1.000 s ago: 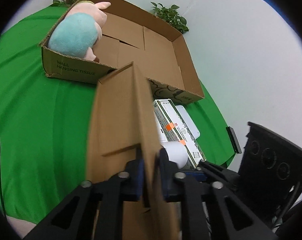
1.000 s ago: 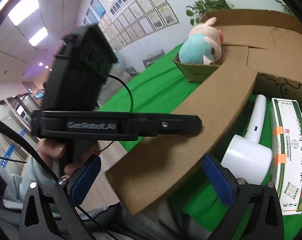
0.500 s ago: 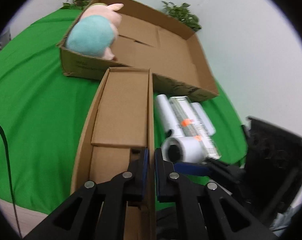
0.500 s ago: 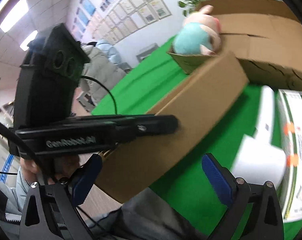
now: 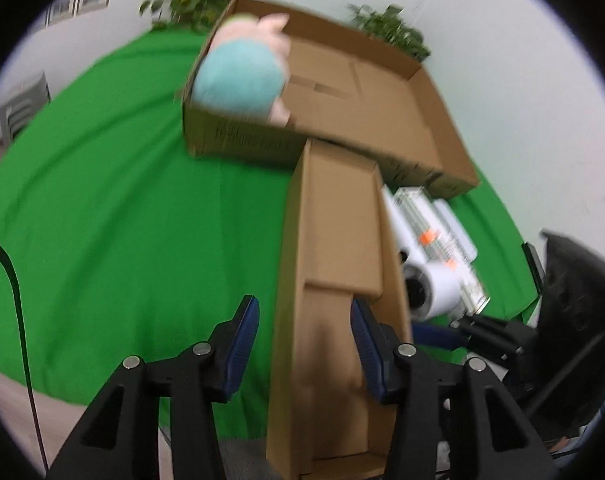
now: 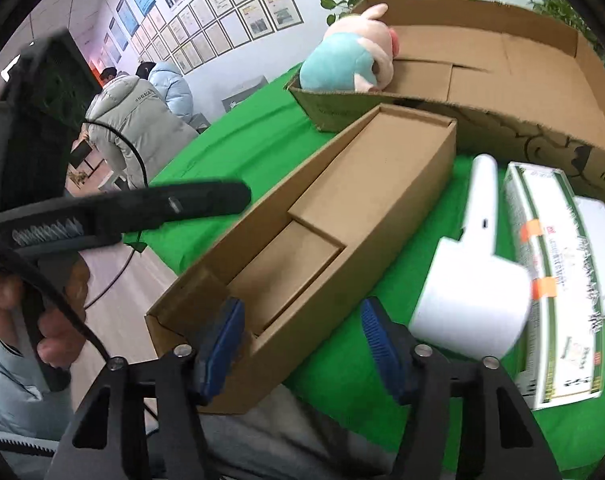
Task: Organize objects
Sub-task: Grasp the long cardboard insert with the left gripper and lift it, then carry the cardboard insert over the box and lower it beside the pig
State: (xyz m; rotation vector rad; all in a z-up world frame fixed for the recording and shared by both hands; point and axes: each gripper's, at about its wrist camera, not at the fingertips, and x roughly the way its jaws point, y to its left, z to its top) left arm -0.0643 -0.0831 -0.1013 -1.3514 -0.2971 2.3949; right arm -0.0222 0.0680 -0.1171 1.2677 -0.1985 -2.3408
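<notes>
A long, narrow open cardboard box [image 5: 334, 240] lies open side up on the green cloth, its near end over the table edge. My left gripper [image 5: 304, 344] is opening: its jaws straddle the box's left wall and the pads stand clear of it. In the right wrist view the same box [image 6: 342, 200] has its near right wall between the jaws of my right gripper [image 6: 302, 344], which are closing; the pads do not press on it. One finger of the left gripper [image 6: 206, 200] reaches over the box's left side.
A big shallow cardboard box [image 6: 522, 80] stands just behind, with a teal and pink plush toy [image 6: 342, 64] in its left corner. A white hair-dryer-shaped device [image 6: 470, 280], a green and white carton [image 6: 554, 264] and a flat white item [image 6: 598, 248] lie at the right. People stand at the far left.
The long box went from tilted on its side to flat on the cloth. The left jaws, shut on its wall before, have come apart. The right jaws have narrowed around its right wall.
</notes>
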